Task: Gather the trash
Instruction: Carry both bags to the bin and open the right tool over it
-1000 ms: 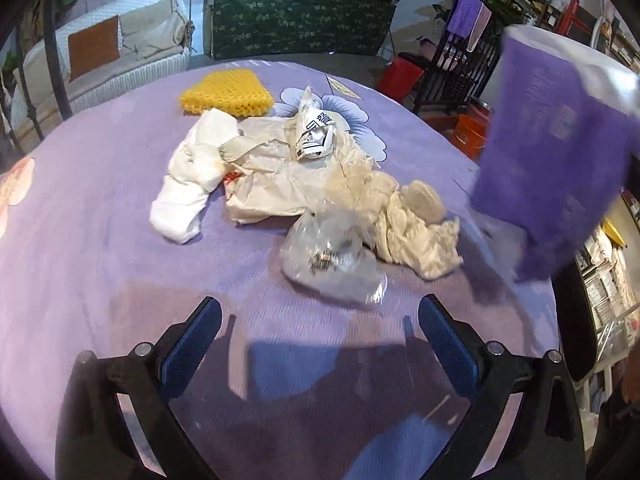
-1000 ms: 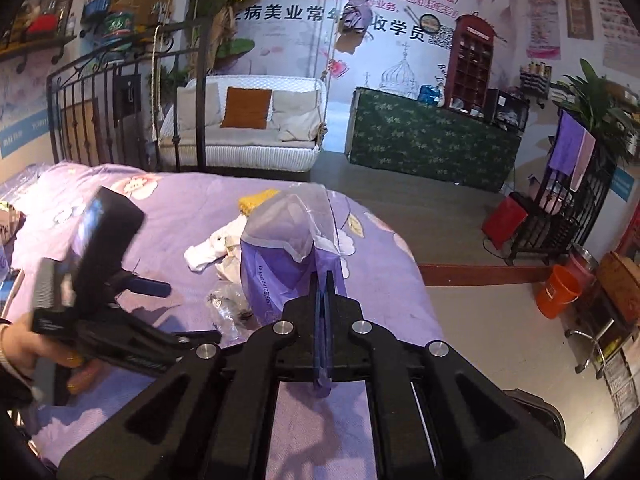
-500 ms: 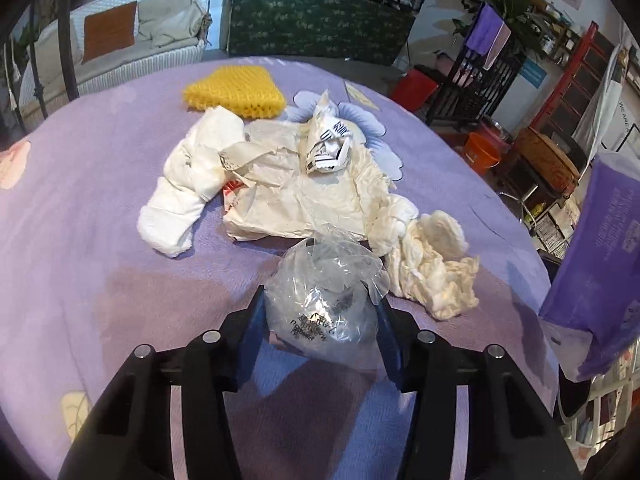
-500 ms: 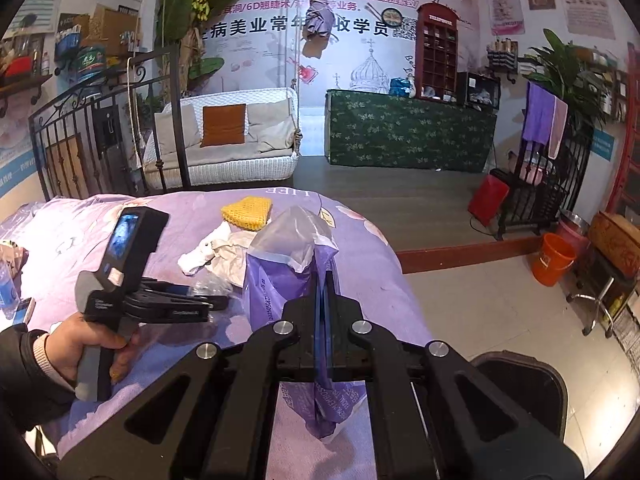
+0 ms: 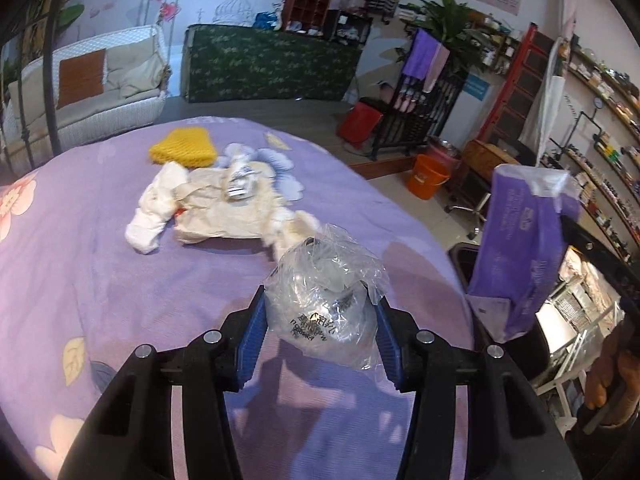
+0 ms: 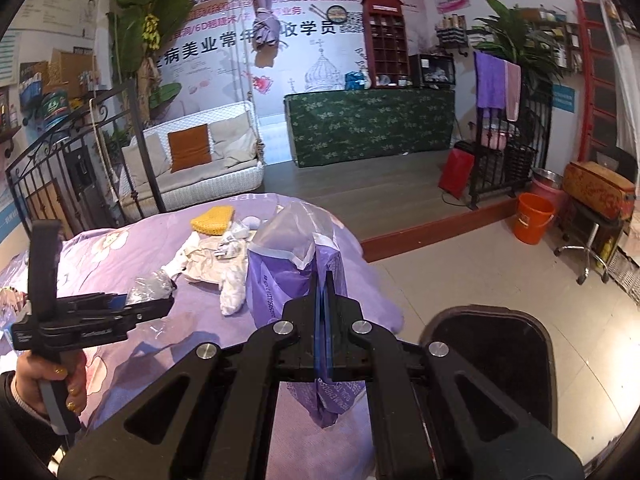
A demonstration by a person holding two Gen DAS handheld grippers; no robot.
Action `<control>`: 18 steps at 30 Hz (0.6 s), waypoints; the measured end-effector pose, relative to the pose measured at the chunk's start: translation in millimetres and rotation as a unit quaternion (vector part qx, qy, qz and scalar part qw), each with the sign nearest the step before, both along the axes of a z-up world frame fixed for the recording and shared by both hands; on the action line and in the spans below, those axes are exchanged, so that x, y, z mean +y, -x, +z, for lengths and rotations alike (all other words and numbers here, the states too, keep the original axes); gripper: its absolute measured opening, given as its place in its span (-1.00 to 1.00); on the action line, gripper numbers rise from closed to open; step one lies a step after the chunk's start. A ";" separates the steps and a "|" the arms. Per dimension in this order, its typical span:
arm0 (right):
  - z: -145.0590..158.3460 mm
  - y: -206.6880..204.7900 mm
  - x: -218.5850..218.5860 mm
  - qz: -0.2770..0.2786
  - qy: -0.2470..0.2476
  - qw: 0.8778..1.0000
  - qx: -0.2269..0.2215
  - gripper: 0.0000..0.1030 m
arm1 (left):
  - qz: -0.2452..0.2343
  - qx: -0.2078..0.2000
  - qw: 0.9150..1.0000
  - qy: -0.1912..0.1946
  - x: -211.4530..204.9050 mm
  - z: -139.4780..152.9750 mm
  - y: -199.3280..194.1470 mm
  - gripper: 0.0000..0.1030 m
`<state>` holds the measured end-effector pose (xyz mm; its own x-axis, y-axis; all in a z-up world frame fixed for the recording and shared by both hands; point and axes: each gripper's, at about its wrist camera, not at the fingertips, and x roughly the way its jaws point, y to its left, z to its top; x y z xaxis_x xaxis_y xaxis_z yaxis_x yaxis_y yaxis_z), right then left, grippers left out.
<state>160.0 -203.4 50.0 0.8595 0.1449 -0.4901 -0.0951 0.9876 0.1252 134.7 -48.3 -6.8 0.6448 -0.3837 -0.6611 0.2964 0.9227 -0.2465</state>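
Two blue pads (image 5: 251, 330) of the left gripper (image 5: 318, 326) clamp a crumpled clear wrapper (image 5: 326, 304) at lower centre, lifted off the purple bed (image 5: 80, 264), likely bound for the bin; paper trash (image 5: 224, 208) lies upper left. In the right view, the right gripper (image 6: 323, 312), jaws pinched tight, grips a purple bag (image 6: 280, 276) at centre, while the black bin (image 6: 492, 344) at lower right looks dark, contents unclear.
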 end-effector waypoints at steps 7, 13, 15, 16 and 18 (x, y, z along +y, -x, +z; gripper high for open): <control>-9.2 23.7 -47.5 -0.068 0.000 0.998 0.018 -0.95 | -0.073 -0.013 0.997 0.021 -54.7 6.2 18.7 -0.06; -40.5 21.7 -93.6 -0.124 -0.022 0.989 0.076 -0.95 | -0.134 -0.013 0.991 0.017 -105.5 1.5 23.6 -0.06; -57.5 18.7 -103.2 -0.133 -0.028 0.986 0.096 -0.95 | -0.152 -0.006 0.988 0.017 -122.1 -2.8 22.8 -0.06; -66.8 16.4 -108.4 -0.137 -0.037 0.984 0.110 -0.96 | -0.160 -0.001 0.987 0.016 -129.1 -5.5 22.0 -0.06; -83.1 12.3 -117.5 -0.147 -0.054 0.979 0.132 -0.95 | -0.173 0.003 0.985 0.012 -141.8 -9.3 22.7 -0.06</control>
<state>147.7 -320.9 -33.0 0.7174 -0.0263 -0.6962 0.2407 0.9471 0.2123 112.1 -190.2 -16.1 0.4686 -0.5945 -0.6534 0.5899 0.7612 -0.2695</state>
